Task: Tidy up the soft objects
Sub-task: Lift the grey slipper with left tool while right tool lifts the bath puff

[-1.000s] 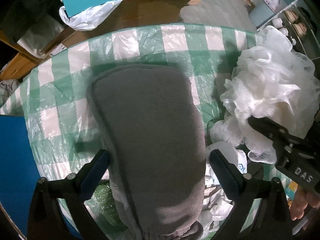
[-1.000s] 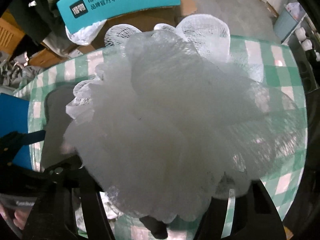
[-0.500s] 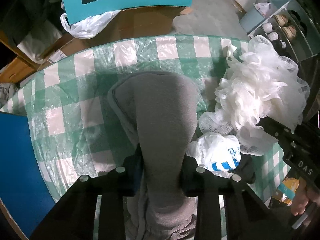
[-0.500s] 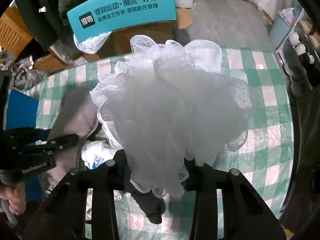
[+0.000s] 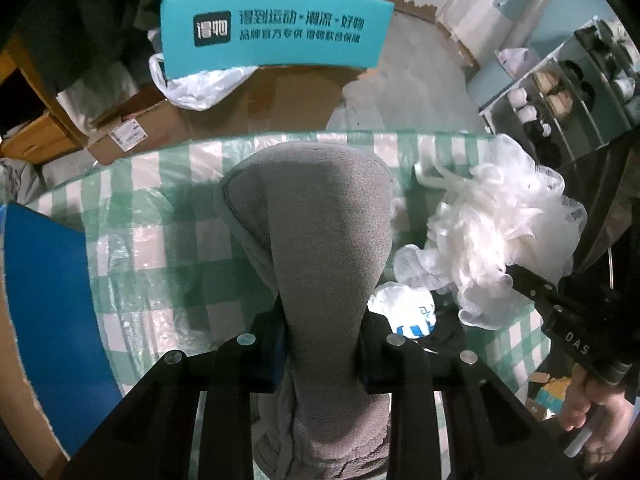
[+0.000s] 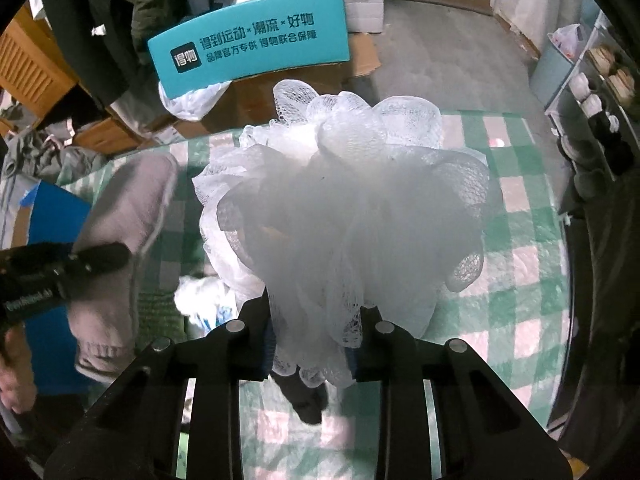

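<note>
A grey mitt (image 5: 328, 248) is clamped between the jaws of the left gripper (image 5: 323, 344), which are closed on its narrowed middle. The mitt's long axis runs along the fingers, away from the camera: its rounded, wider end points forward over the checked cloth (image 5: 160, 240), and its gathered cuff end hangs back beneath the gripper body. The rounded end is held above the cloth rather than laid on it, though whether any part touches cannot be told. In the right wrist view the mitt (image 6: 128, 220) is seen at the left, slanting from its cuff near the bottom up toward the far edge of the table, with the left gripper (image 6: 100, 256) across it.

A white mesh puff (image 6: 344, 216) is pinched by the right gripper (image 6: 312, 344), whose jaws are closed on the puff's lower gathered part. No clear long axis is shown by the puff; it is roughly round, and it billows forward and upward from the fingers, above the cloth (image 6: 520, 216). In the left wrist view the puff (image 5: 496, 232) is seen to the right of the mitt, just beside it but apart, with the right gripper (image 5: 524, 280) reaching in from the lower right.

Between the two held things, a crumpled white bag (image 5: 404, 312) with blue print lies on the cloth, next to a dark item (image 6: 308, 396) that cannot be identified. A teal box (image 5: 272, 32) with printed characters stands beyond the table.
</note>
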### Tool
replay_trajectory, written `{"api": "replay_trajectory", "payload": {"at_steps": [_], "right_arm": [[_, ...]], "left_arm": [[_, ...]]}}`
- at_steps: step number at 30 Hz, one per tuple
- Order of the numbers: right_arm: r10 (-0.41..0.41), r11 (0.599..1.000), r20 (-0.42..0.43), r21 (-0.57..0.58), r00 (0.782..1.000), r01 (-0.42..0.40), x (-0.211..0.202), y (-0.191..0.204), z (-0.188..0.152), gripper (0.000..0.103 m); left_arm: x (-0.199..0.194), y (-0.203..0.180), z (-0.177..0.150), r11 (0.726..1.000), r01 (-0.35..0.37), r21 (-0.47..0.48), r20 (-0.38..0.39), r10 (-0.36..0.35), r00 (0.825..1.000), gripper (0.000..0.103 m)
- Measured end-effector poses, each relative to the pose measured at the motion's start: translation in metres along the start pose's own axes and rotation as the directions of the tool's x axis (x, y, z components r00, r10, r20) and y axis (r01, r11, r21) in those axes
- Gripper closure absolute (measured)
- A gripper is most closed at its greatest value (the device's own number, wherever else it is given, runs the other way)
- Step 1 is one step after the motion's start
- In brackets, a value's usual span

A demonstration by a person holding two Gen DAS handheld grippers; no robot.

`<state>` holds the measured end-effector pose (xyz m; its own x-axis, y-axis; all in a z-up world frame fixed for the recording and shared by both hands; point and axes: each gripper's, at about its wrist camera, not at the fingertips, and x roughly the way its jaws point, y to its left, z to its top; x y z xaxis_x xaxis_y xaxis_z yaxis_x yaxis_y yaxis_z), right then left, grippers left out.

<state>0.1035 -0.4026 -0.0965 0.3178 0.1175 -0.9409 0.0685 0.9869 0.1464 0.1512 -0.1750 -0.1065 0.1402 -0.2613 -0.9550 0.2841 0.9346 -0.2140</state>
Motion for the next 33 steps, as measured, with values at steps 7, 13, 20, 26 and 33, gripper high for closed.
{"api": "replay_trajectory", "payload": {"at_steps": [7, 13, 20, 26, 33], "right_arm": [[0.015, 1.0, 0.067, 0.013, 0.998, -0.016, -0.03, -0.001, -0.004, 0.079], [0.03, 0.999, 0.095, -0.019, 0.995, -0.029, -0.045, 0.012, -0.013, 0.081], [0.034, 0.999, -0.036, -0.024, 0.999, -0.035, -0.018, 0.015, -0.034, 0.081], [0.032, 0.999, -0.067, -0.006, 0.997, -0.033, -0.001, 0.01, -0.034, 0.061], [0.039, 0.998, -0.084, 0.055, 0.996, -0.034, 0.022, 0.005, -0.025, 0.023]], "left_arm": [[-0.027, 0.003, -0.002, 1.0, 0.01, 0.004, 0.068, -0.011, 0.998, 0.076], [-0.046, -0.003, -0.011, 0.998, -0.022, 0.05, 0.118, 0.016, 0.993, 0.076], [-0.045, 0.001, -0.022, 0.998, -0.026, 0.065, 0.103, 0.019, 0.995, 0.076], [-0.034, 0.007, -0.026, 0.998, -0.037, 0.058, 0.077, 0.032, 0.996, 0.076], [-0.023, 0.012, -0.023, 0.999, -0.033, 0.038, 0.055, 0.031, 0.998, 0.076]]}}
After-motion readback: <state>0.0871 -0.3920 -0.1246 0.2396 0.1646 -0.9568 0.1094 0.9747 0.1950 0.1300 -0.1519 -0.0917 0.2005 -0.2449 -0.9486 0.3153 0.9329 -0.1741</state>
